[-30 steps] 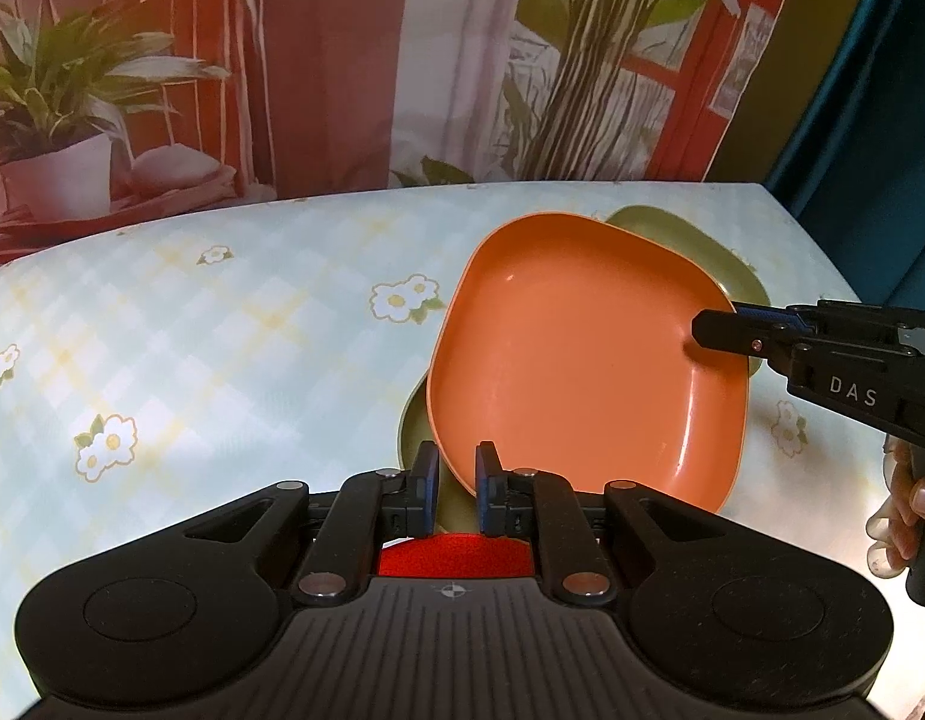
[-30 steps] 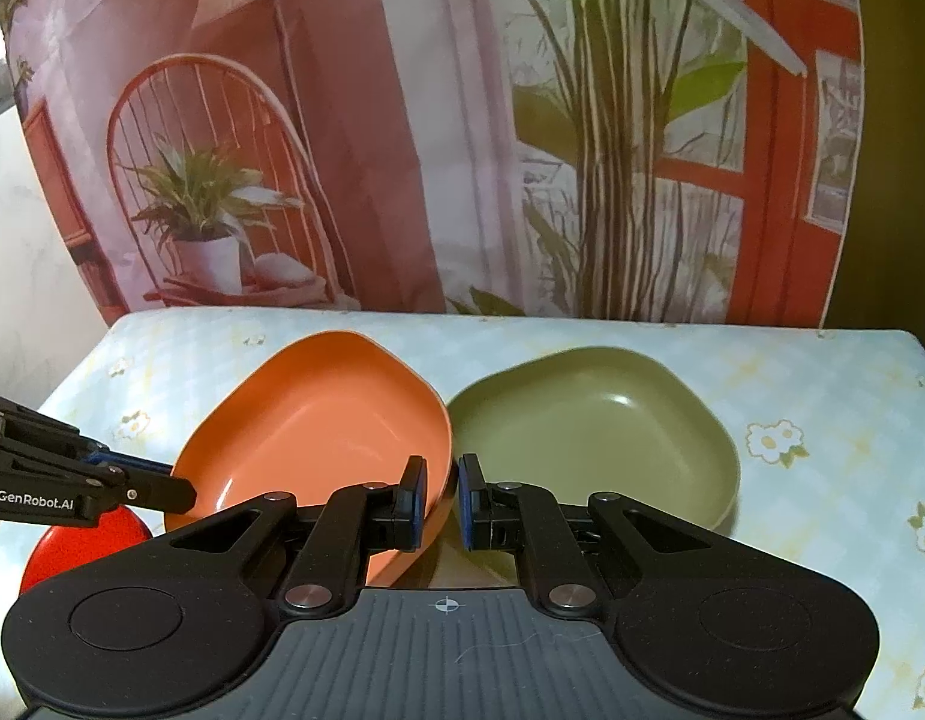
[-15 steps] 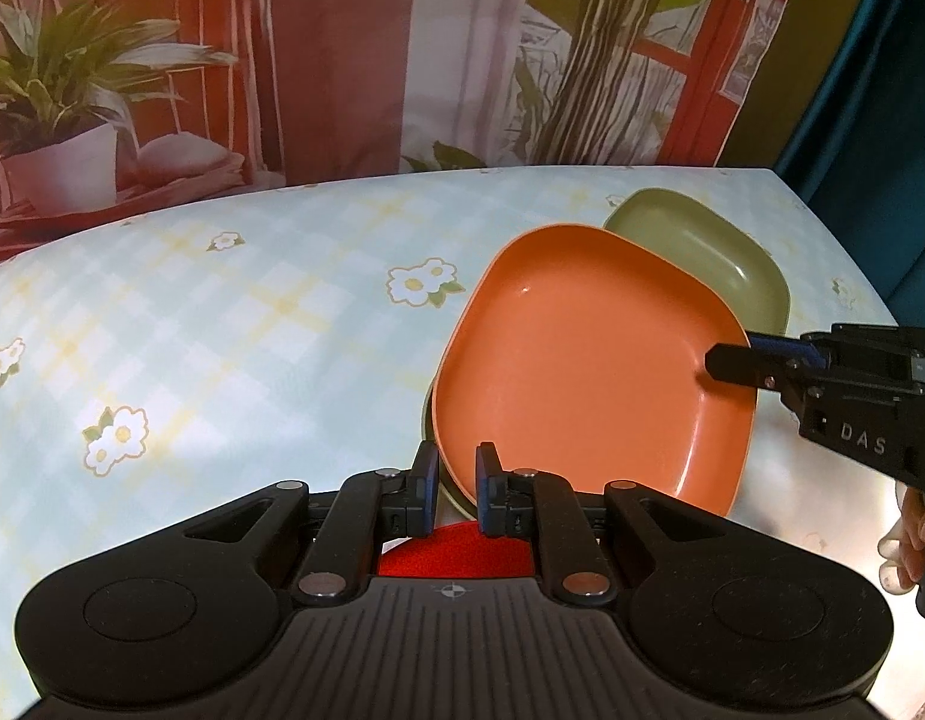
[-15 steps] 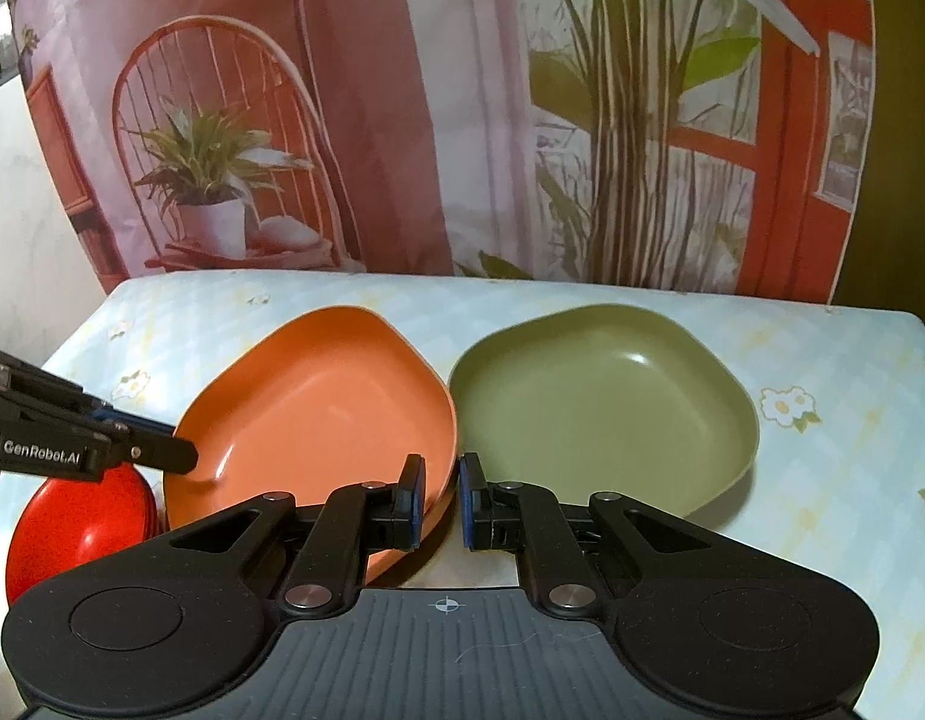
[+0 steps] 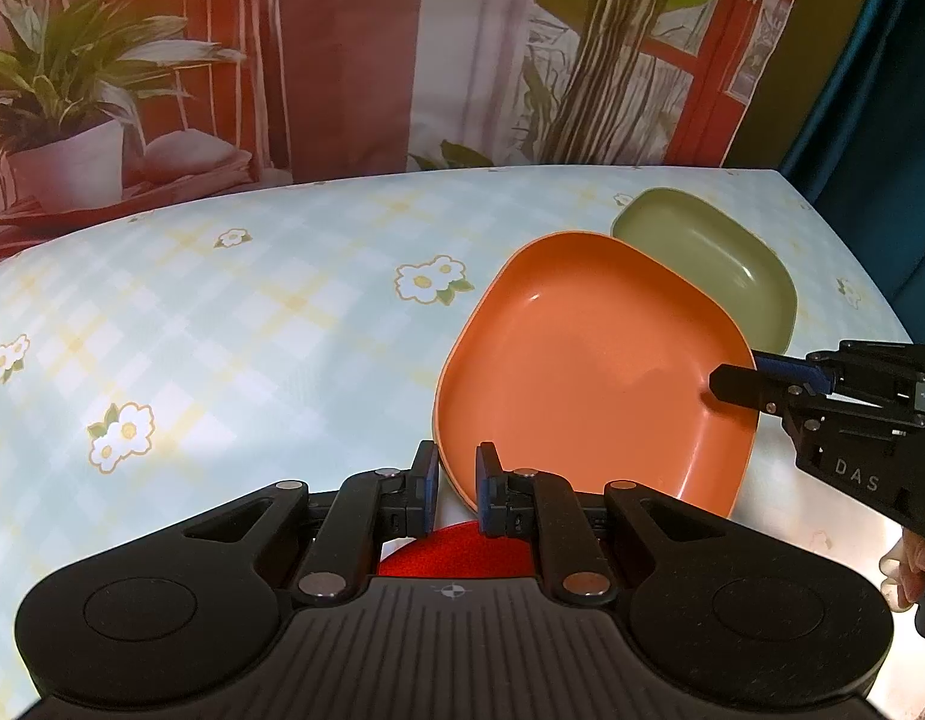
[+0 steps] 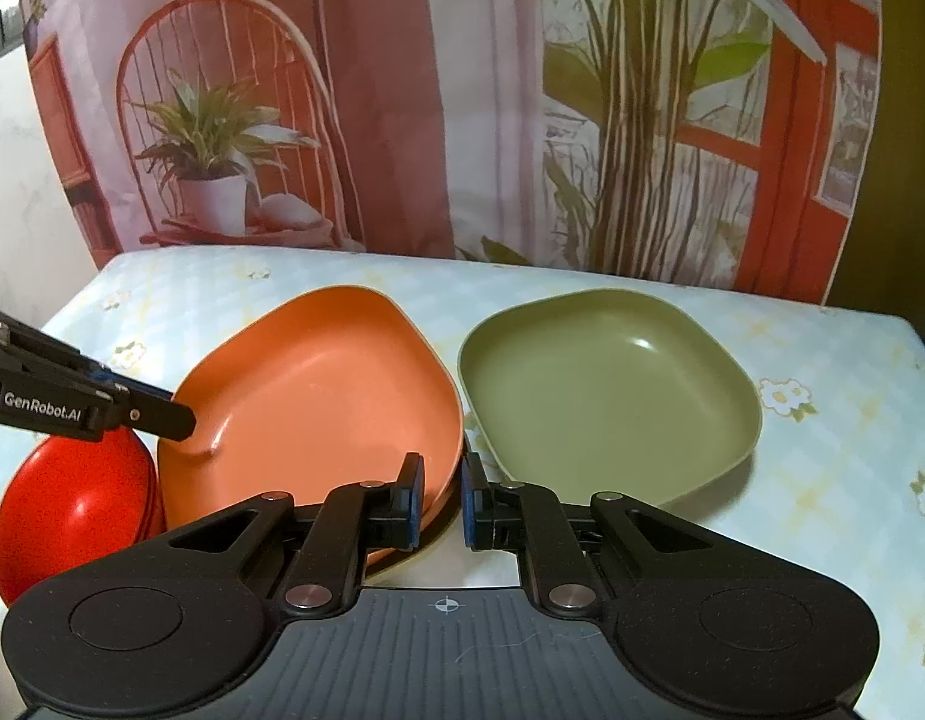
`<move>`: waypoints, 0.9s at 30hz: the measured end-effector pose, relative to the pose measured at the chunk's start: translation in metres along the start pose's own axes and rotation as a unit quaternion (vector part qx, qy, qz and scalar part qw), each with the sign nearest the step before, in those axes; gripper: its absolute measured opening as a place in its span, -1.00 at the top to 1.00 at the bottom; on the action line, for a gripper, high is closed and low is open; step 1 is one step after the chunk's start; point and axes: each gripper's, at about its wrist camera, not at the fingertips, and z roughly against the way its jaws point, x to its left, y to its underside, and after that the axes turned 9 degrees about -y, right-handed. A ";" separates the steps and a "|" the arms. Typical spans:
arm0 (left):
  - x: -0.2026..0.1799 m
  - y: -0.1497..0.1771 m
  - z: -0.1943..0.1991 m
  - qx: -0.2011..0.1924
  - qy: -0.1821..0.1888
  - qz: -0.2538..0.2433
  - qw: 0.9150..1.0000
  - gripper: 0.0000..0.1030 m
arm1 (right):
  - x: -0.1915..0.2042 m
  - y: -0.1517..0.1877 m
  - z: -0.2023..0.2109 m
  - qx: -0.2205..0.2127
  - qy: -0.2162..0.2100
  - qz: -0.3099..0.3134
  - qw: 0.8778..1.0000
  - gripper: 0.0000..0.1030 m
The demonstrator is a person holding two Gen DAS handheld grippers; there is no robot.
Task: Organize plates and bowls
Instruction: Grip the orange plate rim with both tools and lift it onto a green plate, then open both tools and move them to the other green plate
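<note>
The orange plate (image 5: pixel 588 372) is held off the flowered tablecloth (image 5: pixel 222 324) by two opposite edges. The left gripper (image 5: pixel 453 483) is clenched on the rim of the corner nearest its camera, and the right gripper (image 6: pixel 441 495) is clenched on the rim at the plate's opposite side, next to the olive-green plate (image 6: pixel 606 390). The orange plate is carried just beside the green plate, on the side toward the red bowl (image 6: pixel 72 510), and partly above that bowl.

Several risks are judged from this hold. Each grip takes only a thin strip of a smooth rim, so the plate could be let slip if the two grippers were drawn apart or turned unevenly. If one side were lowered first, the plate could be swung down onto the red bowl beneath it or knocked against the near edge of the green plate, which could then be pushed across the cloth. If the plate were released while tilted, it could be left resting askew on the bowl's rim rather than flat.

The plate is a rounded square with no strong long axis; the diagonal between the two gripped edges is taken as its working axis. The hollow is faced upward, and the plate is tilted, with the edge by the red bowl held somewhat higher in the right wrist view.
</note>
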 end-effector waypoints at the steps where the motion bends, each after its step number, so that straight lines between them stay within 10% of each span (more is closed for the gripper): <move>1: 0.000 0.000 0.000 0.000 0.000 0.000 1.000 0.73 | 0.000 0.000 0.000 0.001 0.001 0.001 1.000 0.77; 9: 0.003 0.001 0.004 -0.006 -0.009 0.015 1.000 0.37 | 0.003 0.001 0.000 0.002 0.014 0.008 1.000 0.66; 27: -0.002 -0.009 0.025 -0.042 -0.001 0.037 0.998 0.35 | -0.021 -0.014 0.031 -0.043 0.043 0.000 0.998 0.62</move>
